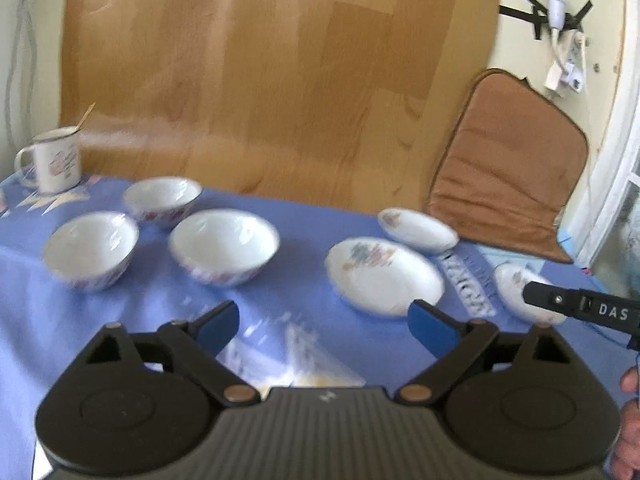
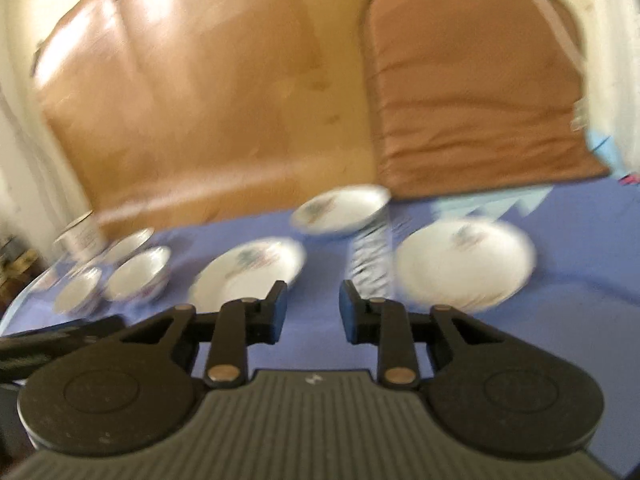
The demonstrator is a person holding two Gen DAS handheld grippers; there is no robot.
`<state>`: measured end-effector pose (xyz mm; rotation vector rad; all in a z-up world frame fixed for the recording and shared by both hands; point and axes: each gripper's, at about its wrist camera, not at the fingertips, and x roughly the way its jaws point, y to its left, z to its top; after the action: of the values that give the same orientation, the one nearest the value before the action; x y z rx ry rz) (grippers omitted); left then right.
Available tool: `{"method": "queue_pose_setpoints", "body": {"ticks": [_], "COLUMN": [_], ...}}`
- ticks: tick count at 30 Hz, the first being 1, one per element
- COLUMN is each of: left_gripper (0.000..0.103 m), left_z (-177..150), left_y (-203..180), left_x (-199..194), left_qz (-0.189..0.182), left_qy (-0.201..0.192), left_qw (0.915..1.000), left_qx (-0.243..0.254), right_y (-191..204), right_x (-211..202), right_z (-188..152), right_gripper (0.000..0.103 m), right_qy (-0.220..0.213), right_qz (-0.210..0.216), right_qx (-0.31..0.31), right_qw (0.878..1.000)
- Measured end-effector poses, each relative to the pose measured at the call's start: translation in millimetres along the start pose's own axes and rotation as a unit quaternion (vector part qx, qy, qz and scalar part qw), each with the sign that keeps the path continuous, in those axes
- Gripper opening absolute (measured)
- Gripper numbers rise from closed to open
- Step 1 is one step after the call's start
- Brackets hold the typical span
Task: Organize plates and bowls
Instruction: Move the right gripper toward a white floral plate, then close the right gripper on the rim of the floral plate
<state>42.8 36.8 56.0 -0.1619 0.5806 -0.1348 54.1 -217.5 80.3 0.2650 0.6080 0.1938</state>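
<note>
Hovering wide open, the left hand-held gripper (image 1: 323, 326) has bowls (image 1: 224, 246) and plates (image 1: 384, 274) ahead, ungripped.

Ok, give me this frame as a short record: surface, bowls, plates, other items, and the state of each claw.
surface: table with blue cloth
bowls: three, grouped at left, apart, not stacked
plates: three, at right, apart, not stacked
other items: mug with a stick in it, far left; brown cushion behind the plates
left claw: open, holding nothing
right claw: part open, nothing between its fingers
</note>
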Motion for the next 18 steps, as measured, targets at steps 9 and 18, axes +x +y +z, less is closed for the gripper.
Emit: {"method": "queue_pose_setpoints", "body": {"ticks": [9, 18], "left_gripper": [0.074, 0.062], "left_z": [32.8, 33.7], "left_y": [-92.6, -155.2], "left_x": [78.8, 161.8], "left_qz": [-0.107, -0.098], "left_qy": [0.075, 0.135], "left_qw": [0.991, 0.9854], "left_qx": [0.028, 0.034], "right_y": [-95.5, -123.7], "right_x": [16.9, 41.1], "right_z": [24.0, 27.8], "right_gripper": [0.032, 0.031], "right_qy": [-0.011, 0.014], "right_qz": [-0.119, -0.095], "right_qx": [0.052, 0.071], "right_qw": [0.991, 0.993]}}
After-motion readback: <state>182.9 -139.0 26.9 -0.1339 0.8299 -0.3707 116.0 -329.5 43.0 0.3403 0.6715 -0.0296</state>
